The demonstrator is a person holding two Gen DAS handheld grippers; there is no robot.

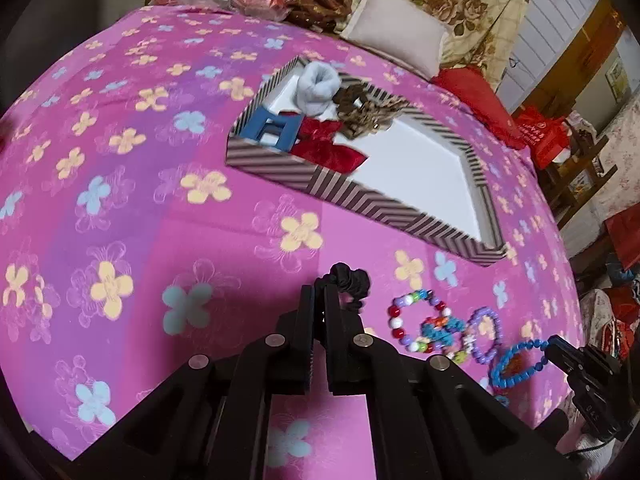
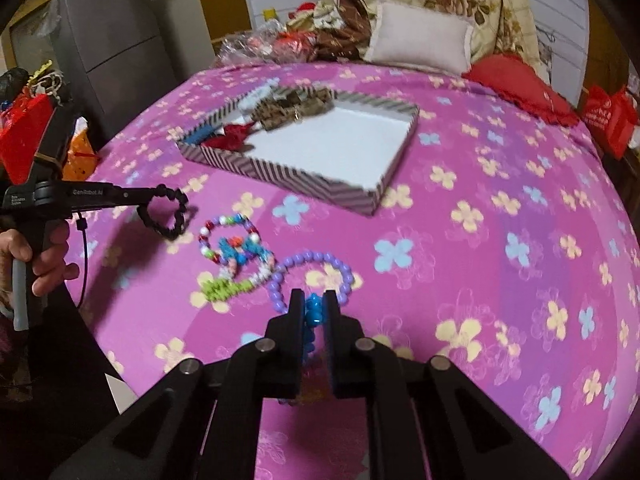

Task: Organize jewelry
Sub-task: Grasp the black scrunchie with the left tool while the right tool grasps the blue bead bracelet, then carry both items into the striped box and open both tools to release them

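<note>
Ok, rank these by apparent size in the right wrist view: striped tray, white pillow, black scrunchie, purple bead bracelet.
1. Striped tray
2. White pillow, though it lies farther away
3. Purple bead bracelet and black scrunchie: similar, unranked.

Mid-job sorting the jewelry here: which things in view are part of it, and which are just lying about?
Part of the job:
left gripper shut on black scrunchie
right gripper shut on blue bead bracelet
purple bead bracelet
multicolour bead bracelet
striped tray

Lying about:
white pillow
red cushion
</note>
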